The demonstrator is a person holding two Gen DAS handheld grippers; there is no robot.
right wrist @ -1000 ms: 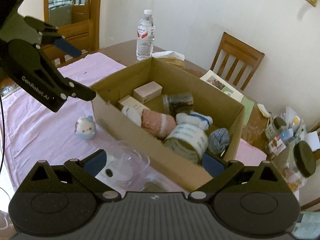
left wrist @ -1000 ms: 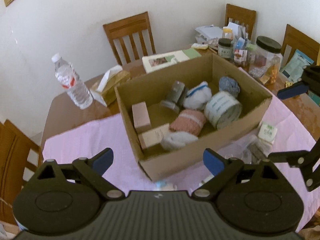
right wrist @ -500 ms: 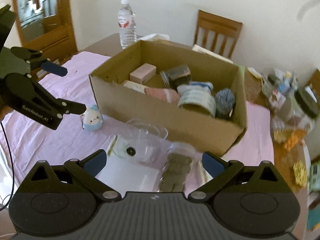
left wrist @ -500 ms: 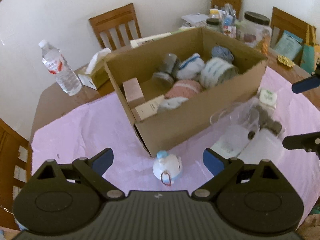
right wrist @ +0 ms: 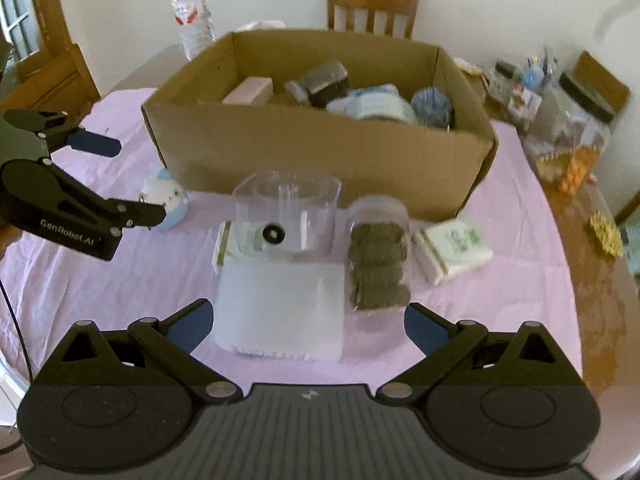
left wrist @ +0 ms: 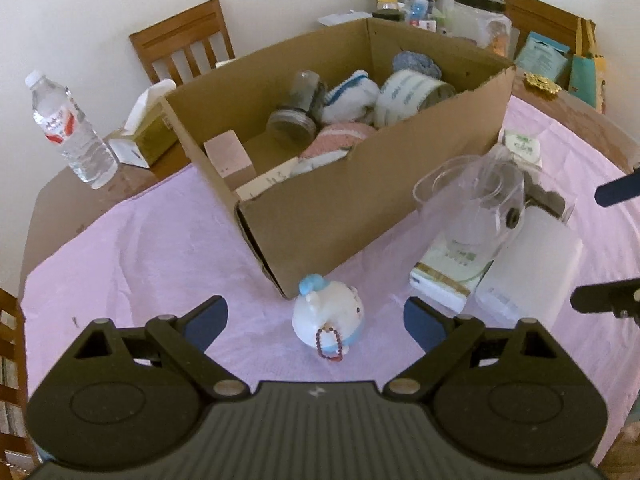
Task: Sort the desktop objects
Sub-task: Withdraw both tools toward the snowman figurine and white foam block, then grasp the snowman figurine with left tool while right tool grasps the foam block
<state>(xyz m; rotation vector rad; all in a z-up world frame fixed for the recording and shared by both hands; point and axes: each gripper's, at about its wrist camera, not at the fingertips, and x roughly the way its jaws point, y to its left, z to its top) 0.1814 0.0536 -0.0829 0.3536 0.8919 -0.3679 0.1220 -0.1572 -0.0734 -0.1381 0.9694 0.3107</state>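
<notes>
A cardboard box (right wrist: 320,152) fills the upper middle of the frame. Below it lie a clear container (right wrist: 288,212) and a white pack (right wrist: 280,312). The left gripper (right wrist: 132,178), jaws closing, flanks a small plush toy (right wrist: 170,200) at left.

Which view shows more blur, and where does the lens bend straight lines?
Right wrist view: motion blur smears the tissue pack and cookie jar. Left wrist view: sharper, the plush toy crisp. Both views: fisheye bows the cardboard box edges, dark corners.
</notes>
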